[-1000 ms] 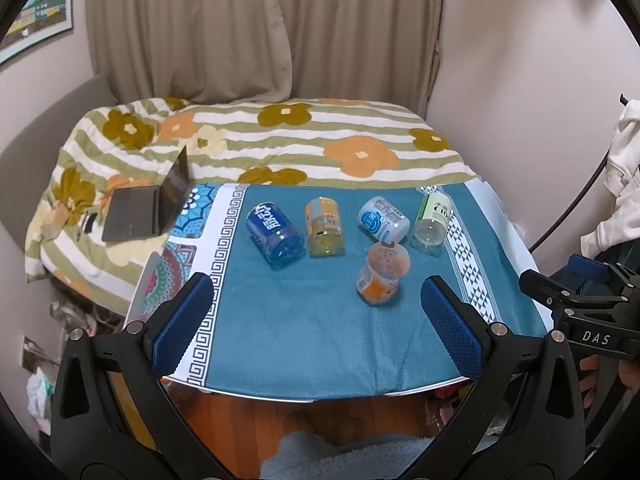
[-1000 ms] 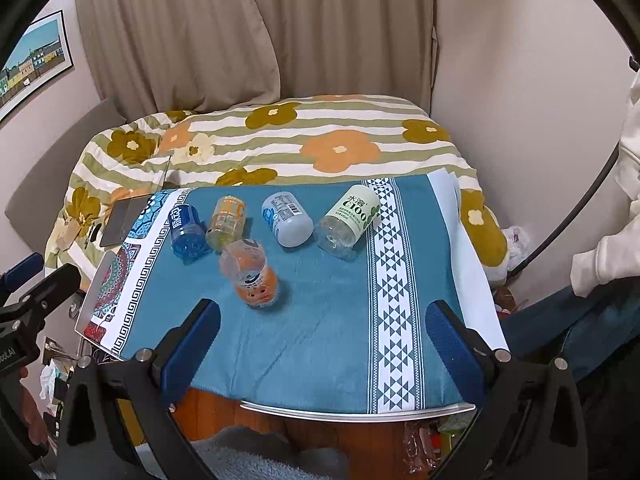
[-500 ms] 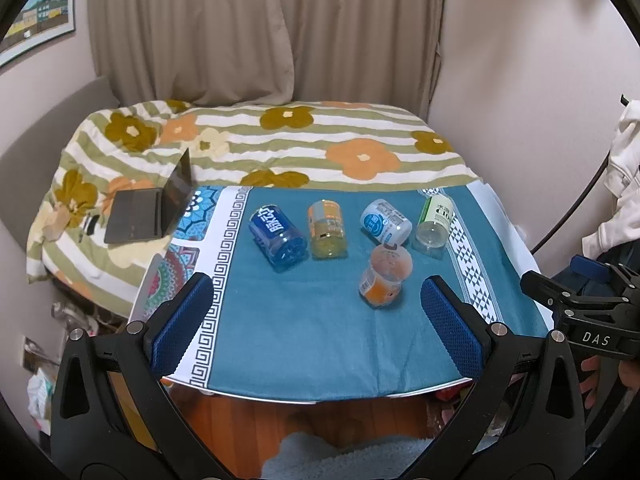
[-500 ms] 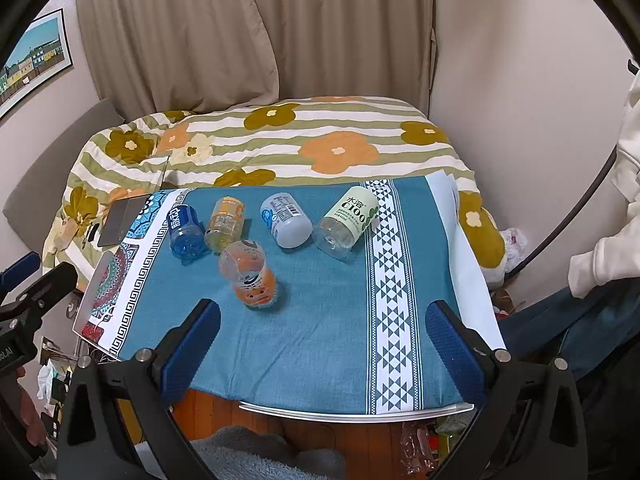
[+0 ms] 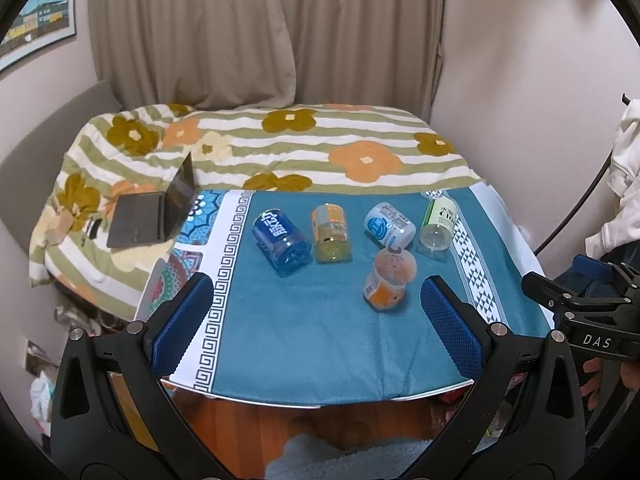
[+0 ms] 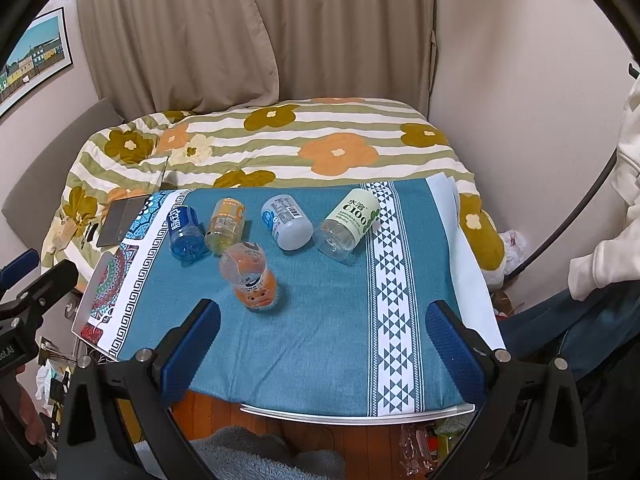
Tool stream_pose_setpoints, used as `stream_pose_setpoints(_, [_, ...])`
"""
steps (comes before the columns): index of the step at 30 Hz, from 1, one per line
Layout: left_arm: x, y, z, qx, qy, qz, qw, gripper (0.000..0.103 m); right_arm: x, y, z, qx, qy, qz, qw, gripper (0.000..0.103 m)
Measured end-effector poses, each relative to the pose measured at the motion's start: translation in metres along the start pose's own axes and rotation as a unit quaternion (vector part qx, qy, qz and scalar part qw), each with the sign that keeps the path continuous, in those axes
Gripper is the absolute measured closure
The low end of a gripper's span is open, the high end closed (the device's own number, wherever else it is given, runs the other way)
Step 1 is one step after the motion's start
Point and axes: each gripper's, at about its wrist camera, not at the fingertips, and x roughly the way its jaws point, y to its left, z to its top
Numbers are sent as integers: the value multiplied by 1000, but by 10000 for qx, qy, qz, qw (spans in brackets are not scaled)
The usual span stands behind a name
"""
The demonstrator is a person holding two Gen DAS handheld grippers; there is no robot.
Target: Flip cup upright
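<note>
Several plastic cups lie on their sides on a teal cloth-covered table [image 5: 320,344]. An orange cup [image 5: 387,279] [image 6: 250,277] lies nearest, in front of a row: a blue cup [image 5: 282,237] [image 6: 185,232], a yellow-orange cup [image 5: 331,233] [image 6: 226,226], a white-blue cup [image 5: 389,229] [image 6: 286,221] and a green-white cup [image 5: 437,227] [image 6: 348,224]. My left gripper [image 5: 316,320] is open and empty, short of the table's near edge. My right gripper [image 6: 324,344] is open and empty, above the near edge.
A flowered, striped bed cover [image 5: 280,148] lies behind the table, with an open laptop [image 5: 154,216] at its left. Curtains [image 5: 260,32] and walls stand behind. The other gripper shows at each view's side [image 5: 592,312] [image 6: 28,312]. Wooden floor [image 5: 320,420] lies below the edge.
Both views have shifted slightly; the table and cups sit a little farther up the frame. The cups have not moved and both grippers stay open.
</note>
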Motion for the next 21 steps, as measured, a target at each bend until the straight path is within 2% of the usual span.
stream_pose_setpoints(21, [8, -1, 2, 77, -96, 103, 9999, 0, 3, -2, 8, -47, -1, -2, 10000, 1])
